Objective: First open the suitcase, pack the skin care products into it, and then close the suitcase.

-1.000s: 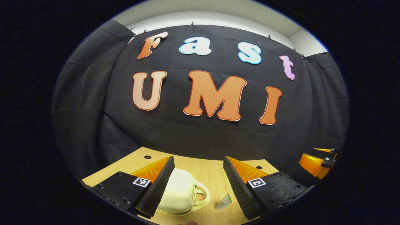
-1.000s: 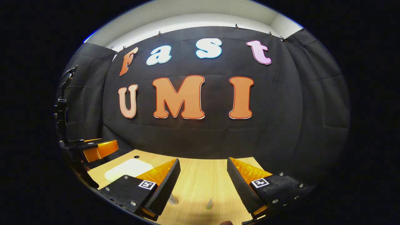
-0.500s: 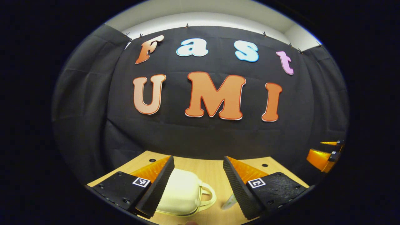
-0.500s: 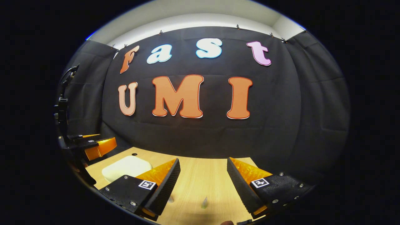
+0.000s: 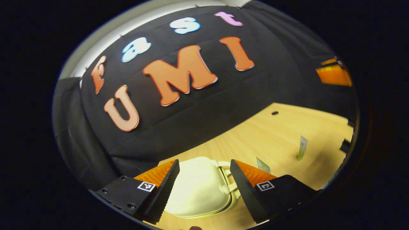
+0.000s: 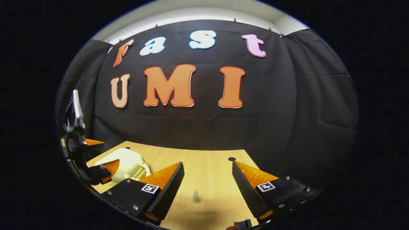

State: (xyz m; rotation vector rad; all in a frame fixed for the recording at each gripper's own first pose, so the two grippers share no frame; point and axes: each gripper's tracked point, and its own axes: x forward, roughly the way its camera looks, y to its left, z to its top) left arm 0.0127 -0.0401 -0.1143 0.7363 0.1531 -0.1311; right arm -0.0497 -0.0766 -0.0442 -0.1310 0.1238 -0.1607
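Your left gripper [image 5: 204, 188] has rolled and dropped toward the table since half a second ago; the wall now sits tilted in the left gripper view, where it stood level before. Its fingers are spread wide and straddle the small cream-white hard-shell suitcase [image 5: 199, 188] without touching it. The case lies flat and closed on the light wooden table [image 5: 287, 127], its looped handle [image 5: 227, 179] beside the inner face of your right-hand finger. In the right gripper view the same case [image 6: 127, 164] sits at the table's far left with your left gripper [image 6: 96, 158] bracketing it.

Your right gripper [image 6: 207, 188] hangs level above the table, fingers apart and gripping nothing. A small pale green tube [image 6: 196, 196] stands on the wood between them, now farther up the frame than before. A second tube [image 5: 262, 165] peeks out behind your left finger.

Judgement: the opening step is only beginning. The lid is not yet lifted and nothing is packed.
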